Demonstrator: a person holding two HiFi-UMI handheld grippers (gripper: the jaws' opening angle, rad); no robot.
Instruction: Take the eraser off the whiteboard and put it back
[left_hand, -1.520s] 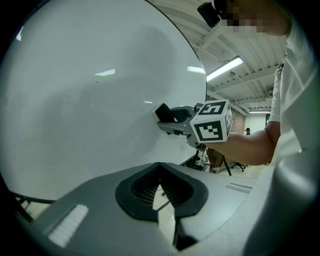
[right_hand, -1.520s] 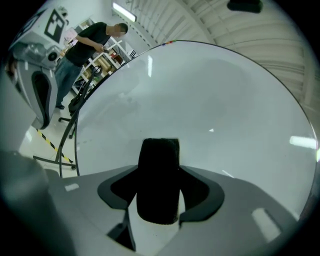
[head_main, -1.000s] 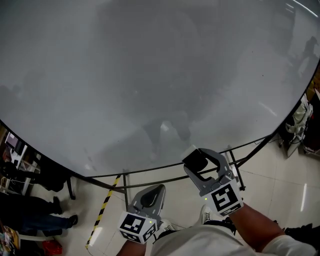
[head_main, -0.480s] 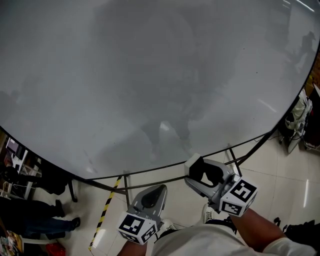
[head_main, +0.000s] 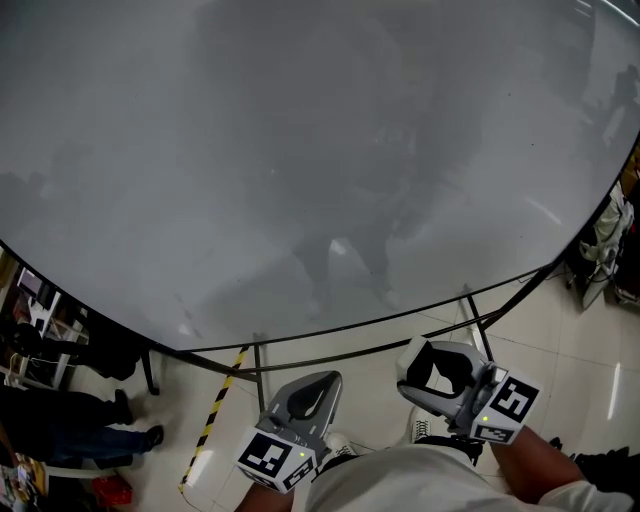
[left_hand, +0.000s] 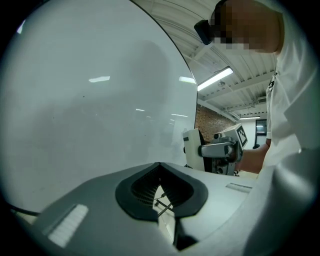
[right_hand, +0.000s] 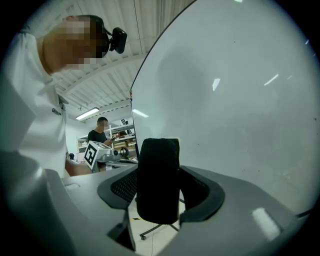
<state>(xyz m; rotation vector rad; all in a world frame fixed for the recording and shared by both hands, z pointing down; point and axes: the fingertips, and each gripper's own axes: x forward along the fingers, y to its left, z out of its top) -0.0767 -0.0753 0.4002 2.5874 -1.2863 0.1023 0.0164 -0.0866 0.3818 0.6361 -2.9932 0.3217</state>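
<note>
**Eraser off the board, clamped in the right hand-held gripper**

Head view: since a second ago the right hand-held gripper (head_main: 420, 366) has moved from the whiteboard's (head_main: 300, 150) lower edge down and to the right in the picture. It has also rolled, so its marker cube (head_main: 510, 402) now faces right. It carries the eraser (head_main: 440, 370), dark between its jaws, which sits below the board's bottom rail (head_main: 330, 332), over the tiled floor (head_main: 560, 340). The left hand-held gripper (head_main: 318, 386) hangs low beside it, about where it was. Its jaws are together, with only the hollow between the pads showing.

Left gripper view: the left hand-held gripper (left_hand: 160, 167) has its jaw tips meeting and nothing between them. The whiteboard (left_hand: 90, 110) fills the left of the picture. At its edge the right hand-held gripper (left_hand: 200, 150) holds the eraser (left_hand: 191, 149), whose pale back shows.

Right gripper view: the right hand-held gripper (right_hand: 159, 172) is clamped on the eraser (right_hand: 159, 185). The eraser is a black felt block standing upright between the pads. The whiteboard (right_hand: 240, 100) rises on the right. A person (right_hand: 100, 134) stands far off on the left.
</note>
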